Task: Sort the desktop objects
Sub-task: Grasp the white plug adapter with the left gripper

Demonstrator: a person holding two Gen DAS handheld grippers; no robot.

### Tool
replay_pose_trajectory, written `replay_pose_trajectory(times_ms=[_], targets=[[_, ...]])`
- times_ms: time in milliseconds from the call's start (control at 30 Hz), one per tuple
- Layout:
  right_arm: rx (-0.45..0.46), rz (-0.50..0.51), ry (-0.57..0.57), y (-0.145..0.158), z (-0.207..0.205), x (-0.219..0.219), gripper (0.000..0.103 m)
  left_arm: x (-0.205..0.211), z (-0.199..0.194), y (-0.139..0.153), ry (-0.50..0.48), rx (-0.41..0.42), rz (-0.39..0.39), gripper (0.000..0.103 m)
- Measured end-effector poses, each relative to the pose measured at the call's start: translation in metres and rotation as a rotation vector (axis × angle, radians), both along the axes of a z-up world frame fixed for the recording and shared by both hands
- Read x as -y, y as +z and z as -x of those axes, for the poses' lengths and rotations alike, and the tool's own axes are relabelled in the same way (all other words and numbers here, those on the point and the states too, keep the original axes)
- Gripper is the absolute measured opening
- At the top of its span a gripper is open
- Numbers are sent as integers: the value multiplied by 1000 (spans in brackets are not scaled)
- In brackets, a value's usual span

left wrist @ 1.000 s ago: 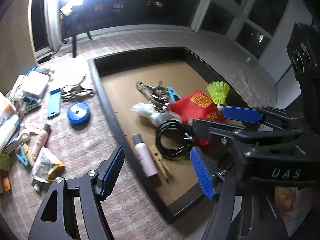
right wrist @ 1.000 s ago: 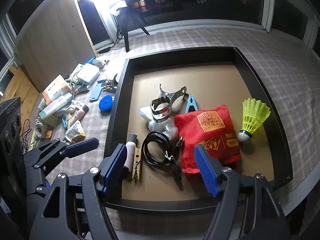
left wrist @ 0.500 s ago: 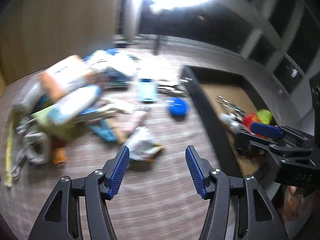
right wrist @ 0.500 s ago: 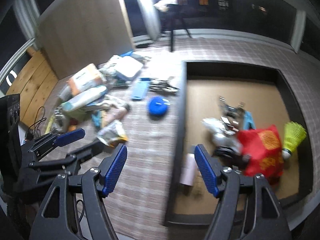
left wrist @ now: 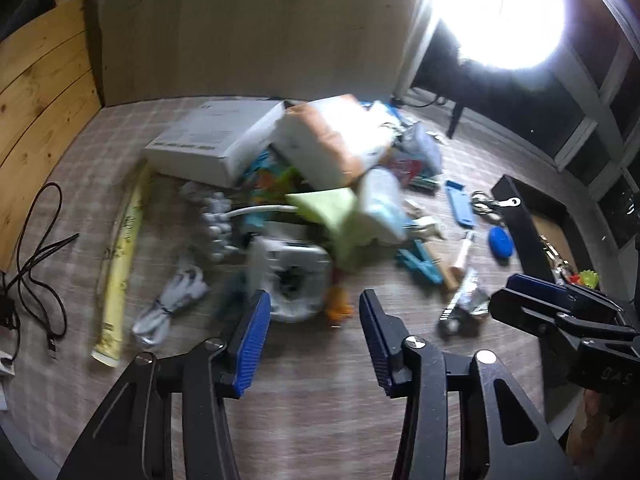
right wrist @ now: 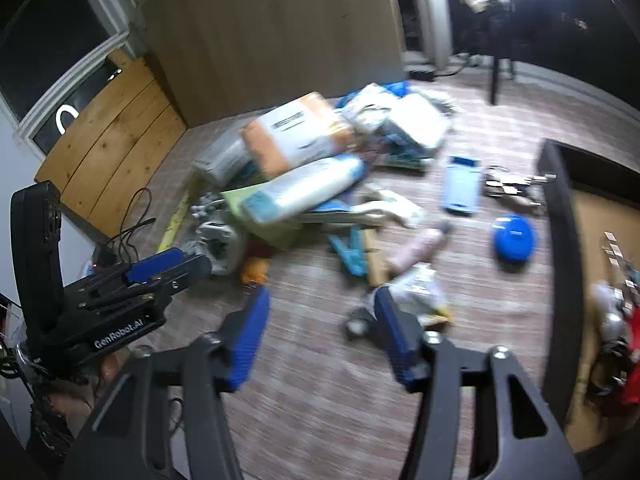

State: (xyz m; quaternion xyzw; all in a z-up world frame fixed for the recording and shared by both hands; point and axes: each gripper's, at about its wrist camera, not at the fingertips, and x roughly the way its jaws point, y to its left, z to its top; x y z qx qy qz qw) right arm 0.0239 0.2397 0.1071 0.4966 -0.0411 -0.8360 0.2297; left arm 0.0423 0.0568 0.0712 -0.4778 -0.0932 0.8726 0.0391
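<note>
A pile of loose objects lies on the checked cloth: a white box point(left wrist: 212, 144), an orange-and-white pack point(left wrist: 332, 140), a green cloth point(left wrist: 332, 208), a blue disc point(left wrist: 500, 242) and a crumpled wrapper point(right wrist: 420, 296). My left gripper point(left wrist: 314, 320) hovers over the near edge of the pile, its jaws closing with nothing between them. My right gripper point(right wrist: 322, 320) hangs above the cloth beside the wrapper, jaws also closing, empty. The black tray point(right wrist: 564, 280) with the sorted things stands at the right.
A black cable point(left wrist: 36, 256) lies at the left by the wooden boards point(left wrist: 36, 92). A yellow rolled strip point(left wrist: 120, 264) lies left of the pile. A blue flat case point(right wrist: 462, 188) and metal clips point(right wrist: 512, 188) lie near the tray. A bright lamp point(left wrist: 504, 12) glares behind.
Both grippers have swung left from above the tray to over the pile on the cloth. Their jaws have narrowed. Neither holds anything.
</note>
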Motion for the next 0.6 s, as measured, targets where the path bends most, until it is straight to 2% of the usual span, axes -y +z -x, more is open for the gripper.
replay_pose_trajectory(times_ms=[300, 467, 600], targets=[[40, -7, 49, -21, 19, 67, 43, 24, 18, -16, -36, 30, 1, 33], [69, 5, 38, -31, 30, 75, 40, 31, 25, -21, -55, 38, -20, 33], [112, 33, 32, -41, 38, 76, 39, 30, 29, -28, -78, 54, -5, 30]])
